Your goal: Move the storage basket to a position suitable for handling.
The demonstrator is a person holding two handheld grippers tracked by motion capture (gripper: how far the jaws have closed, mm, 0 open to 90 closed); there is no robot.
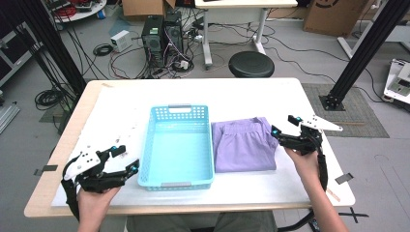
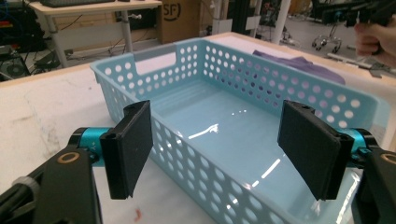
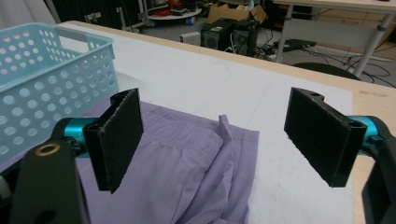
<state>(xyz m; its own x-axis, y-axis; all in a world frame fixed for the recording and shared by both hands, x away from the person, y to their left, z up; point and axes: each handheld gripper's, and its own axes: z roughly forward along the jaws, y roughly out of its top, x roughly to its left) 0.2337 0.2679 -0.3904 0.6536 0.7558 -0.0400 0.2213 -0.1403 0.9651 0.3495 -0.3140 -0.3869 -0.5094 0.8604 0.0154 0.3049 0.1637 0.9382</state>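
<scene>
Both grippers spread wide and gripping nothing: the right gripper (image 1: 286, 125) hovers at the right edge of the folded purple garment (image 1: 244, 145), which lies just right of the blue basket (image 1: 176, 112); the left gripper (image 1: 124, 158) sits beside the basket's near-left corner.

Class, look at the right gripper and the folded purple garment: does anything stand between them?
Nothing visible does. The right gripper hovers open at the purple garment, whose right edge lies bare on the table; the blue basket sits on its other side.

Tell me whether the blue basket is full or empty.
Empty: the blue basket shows only its bare glossy floor; the purple garment lies beside it.
</scene>
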